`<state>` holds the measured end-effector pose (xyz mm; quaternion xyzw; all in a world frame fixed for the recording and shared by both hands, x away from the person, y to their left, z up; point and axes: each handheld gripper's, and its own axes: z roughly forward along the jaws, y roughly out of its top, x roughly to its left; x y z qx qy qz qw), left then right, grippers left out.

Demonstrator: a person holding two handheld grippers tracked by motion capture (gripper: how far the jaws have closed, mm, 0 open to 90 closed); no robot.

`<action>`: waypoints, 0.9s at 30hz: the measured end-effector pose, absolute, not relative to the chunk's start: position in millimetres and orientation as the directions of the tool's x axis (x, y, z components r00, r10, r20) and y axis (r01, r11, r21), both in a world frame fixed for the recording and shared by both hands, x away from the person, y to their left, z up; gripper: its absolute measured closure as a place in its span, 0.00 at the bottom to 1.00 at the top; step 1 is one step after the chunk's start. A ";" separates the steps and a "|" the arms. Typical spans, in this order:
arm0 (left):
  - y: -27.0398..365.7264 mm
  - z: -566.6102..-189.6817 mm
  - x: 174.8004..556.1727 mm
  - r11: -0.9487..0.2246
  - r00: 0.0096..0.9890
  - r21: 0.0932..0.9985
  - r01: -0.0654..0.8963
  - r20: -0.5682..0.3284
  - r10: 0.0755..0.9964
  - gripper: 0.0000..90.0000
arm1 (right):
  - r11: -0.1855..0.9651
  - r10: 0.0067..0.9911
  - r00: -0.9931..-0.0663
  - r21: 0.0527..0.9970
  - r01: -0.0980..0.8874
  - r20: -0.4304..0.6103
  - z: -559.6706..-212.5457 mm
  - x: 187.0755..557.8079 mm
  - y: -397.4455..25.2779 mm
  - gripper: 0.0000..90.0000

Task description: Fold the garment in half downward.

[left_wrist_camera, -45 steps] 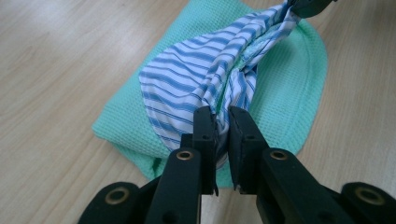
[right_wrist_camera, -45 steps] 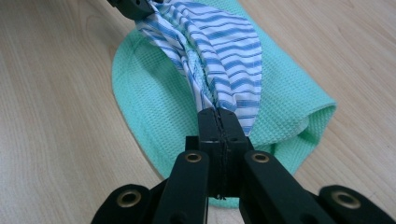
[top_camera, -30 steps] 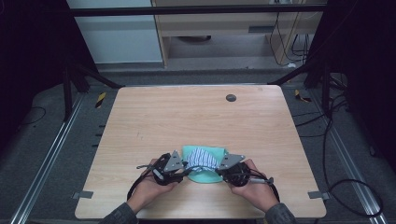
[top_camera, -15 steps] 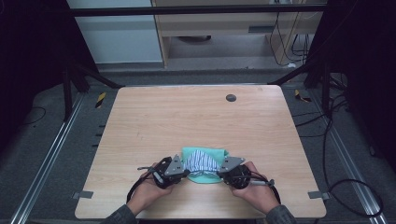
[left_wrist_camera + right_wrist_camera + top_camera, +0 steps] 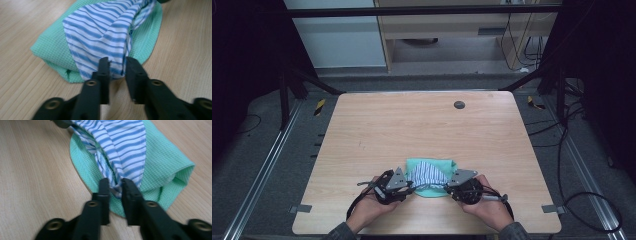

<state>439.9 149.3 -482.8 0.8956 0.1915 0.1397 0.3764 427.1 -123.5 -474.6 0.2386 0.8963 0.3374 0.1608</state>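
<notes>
I have the striped cloth (image 5: 428, 174) lying on top of the green waffle cloth (image 5: 447, 164) near the front edge of the tabletop (image 5: 422, 125), between my two hands. My left gripper (image 5: 117, 65) is clamped on one lower corner of the striped cloth, and my right gripper (image 5: 115, 185) is pinching the opposite corner, both low over the wood. The fabric rises bunched between the two grips, so I judge the fold or spread as barely begun: both corners are secured, but the cloth is not yet flat or squared, and the green cloth underneath looks loosely folded
</notes>
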 end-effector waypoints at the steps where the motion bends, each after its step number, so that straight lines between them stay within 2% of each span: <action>1: 151.5 -482.7 439.0 -0.628 0.881 0.737 0.251 0.095 0.464 0.66 | 0.650 0.546 -0.829 0.687 0.326 -0.123 -473.5 425.4 -125.3 0.76; 2: 153.4 -482.5 438.4 -0.619 0.878 0.741 0.260 0.085 0.470 0.61 | 0.646 0.547 -0.828 0.689 0.329 -0.118 -472.6 424.1 -127.2 0.70; 3: 156.2 -482.0 437.7 -0.613 0.873 0.743 0.268 0.083 0.481 0.53 | 0.634 0.563 -0.819 0.693 0.341 -0.112 -471.2 421.9 -130.6 0.60; 6: 166.1 -479.9 437.1 -0.589 0.848 0.751 0.300 0.073 0.525 0.43 | 0.622 0.577 -0.810 0.698 0.355 -0.103 -470.2 420.2 -135.4 0.53; 7: 173.0 -478.8 438.9 -0.570 0.827 0.756 0.322 0.070 0.559 0.33 | 0.605 0.603 -0.790 0.709 0.362 -0.111 -469.3 418.7 -141.5 0.42; 8: 173.0 -478.8 438.9 -0.570 0.827 0.756 0.322 0.070 0.559 0.30 | 0.605 0.603 -0.790 0.709 0.362 -0.111 -469.3 418.7 -141.5 0.42; 9: 178.7 -478.7 442.2 -0.554 0.810 0.759 0.343 0.060 0.584 0.30 | 0.598 0.616 -0.778 0.716 0.360 -0.124 -469.3 418.4 -144.0 0.36; 11: 189.0 -479.5 450.1 -0.528 0.771 0.757 0.385 0.051 0.635 0.19 | 0.553 0.686 -0.714 0.737 0.388 -0.138 -471.0 423.6 -157.0 0.25; 13: 198.7 -481.0 457.8 -0.499 0.735 0.762 0.414 0.044 0.676 0.17 | 0.542 0.704 -0.696 0.739 0.400 -0.139 -471.9 426.1 -160.3 0.23; 15: 210.4 -483.7 468.0 -0.459 0.699 0.764 0.454 0.014 0.715 0.14 | 0.488 0.770 -0.626 0.746 0.454 -0.123 -476.6 438.1 -173.0 0.19; 17: 222.9 -487.1 478.7 -0.431 0.660 0.759 0.488 0.002 0.751 0.14 | 0.461 0.796 -0.595 0.749 0.477 -0.111 -479.6 444.7 -178.8 0.16; 27: 247.4 -496.1 500.2 -0.368 0.579 0.753 0.546 -0.021 0.815 0.12 | 0.333 0.887 -0.460 0.756 0.564 -0.047 -490.4 478.0 -205.9 0.10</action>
